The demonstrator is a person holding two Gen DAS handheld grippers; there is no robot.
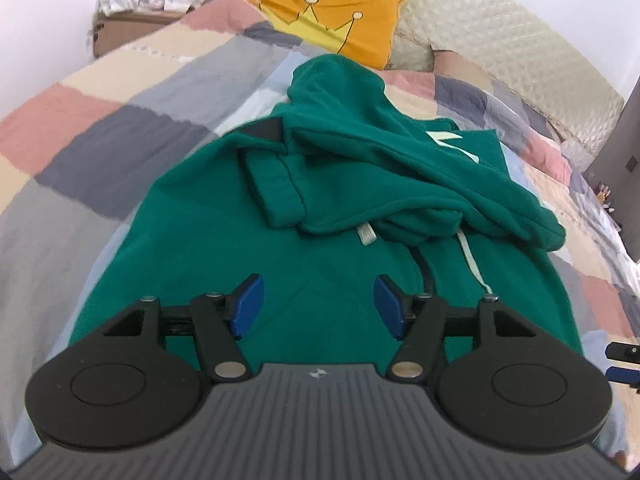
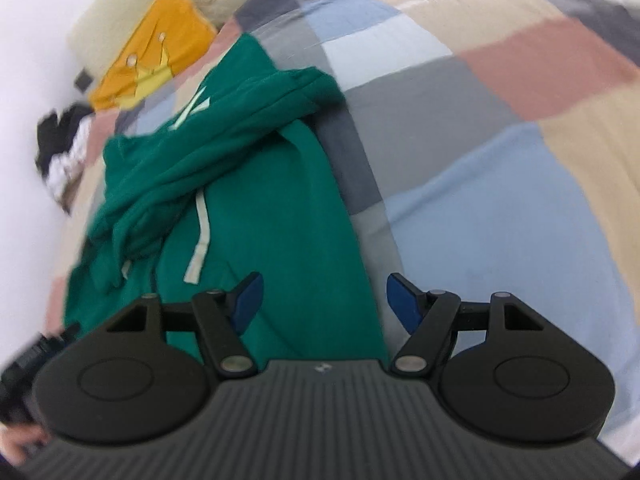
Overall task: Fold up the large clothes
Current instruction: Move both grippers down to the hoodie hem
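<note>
Lying on a patchwork quilt [image 1: 100, 128] of pink, grey, beige and pale-blue squares was one green hoodie [image 1: 248, 240], soft fleece, its sleeves crossed over the chest and its hood bunched toward the head of the bed. Pale flat drawstrings [image 2: 202, 236] trailed down the front; a ribbed cuff [image 1: 280, 196] showed thick and rounded.

Left gripper [image 1: 318, 306]: blue pads spread wide, nothing between them, held over the hoodie's lower front.
Right gripper [image 2: 322, 302]: jaws likewise parted and empty, straddling the hoodie's right edge, one finger over green cloth, the other over the quilt.

Left view only: a cardboard box [image 1: 120, 32] heaped with dark and white laundry, and a cream quilted headboard [image 1: 500, 36] with a diamond pattern. An orange pillow [image 1: 320, 20] bearing a yellow crown appeared sharp there, blurred in the right view. Right view only: a broad stretch of quilt beside the garment.
</note>
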